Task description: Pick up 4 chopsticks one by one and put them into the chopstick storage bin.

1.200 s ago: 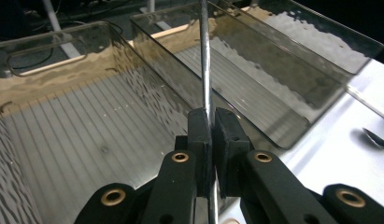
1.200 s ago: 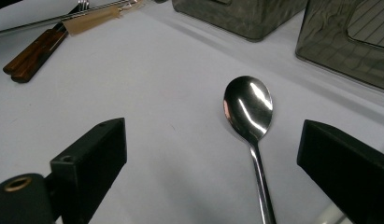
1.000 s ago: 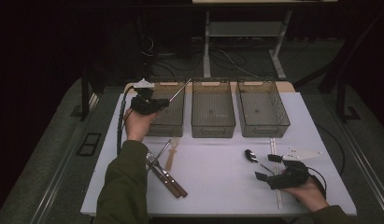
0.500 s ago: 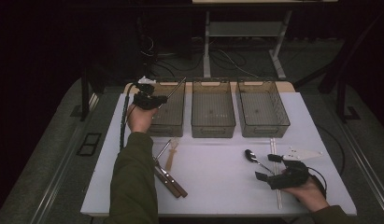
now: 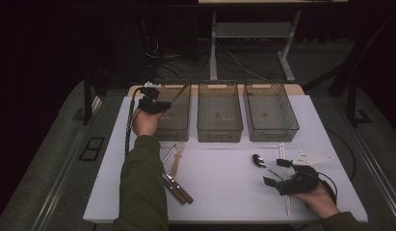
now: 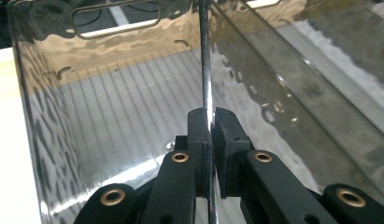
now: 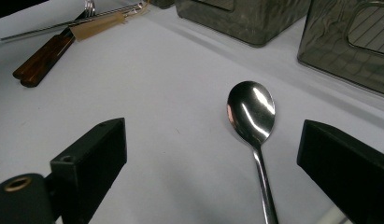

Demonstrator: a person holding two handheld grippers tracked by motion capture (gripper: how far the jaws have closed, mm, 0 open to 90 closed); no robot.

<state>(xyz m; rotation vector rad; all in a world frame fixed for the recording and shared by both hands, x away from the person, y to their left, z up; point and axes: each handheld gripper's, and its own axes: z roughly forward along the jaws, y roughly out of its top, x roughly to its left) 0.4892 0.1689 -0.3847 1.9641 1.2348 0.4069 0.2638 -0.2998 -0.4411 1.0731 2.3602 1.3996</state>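
A thin metal rod (image 6: 206, 70), the slim shaft of some utensil whose ends cannot be made out, is clamped edge-on between the pads of the left gripper (image 6: 209, 122). In the left gripper view its long axis is seen running straight up and away from the jaws, over the inside of the leftmost bin (image 6: 110, 107). In the high view the same rod (image 5: 180, 94) is seen slanting from the left gripper (image 5: 153, 104) up and to the right, toward the far right corner of that bin (image 5: 182, 126), so that it is held above the bin and tilted, not lying flat. Three clear, ribbed bins are lined up side by side along the far edge of the white table (image 5: 224, 192); nothing can be seen lying on the floor of the leftmost one, nor in the middle bin (image 5: 219, 132) or the right bin (image 5: 270, 132). The right gripper (image 5: 289, 177) is held low near the table's front right, its jaws spread wide and grasping nothing. A spoon (image 7: 252, 116) is seen lying on the table between those jaws, bowl up and pointing away, its handle running back toward the gripper. Two wood-handled utensils (image 5: 176, 186) are laid near the table's front left.
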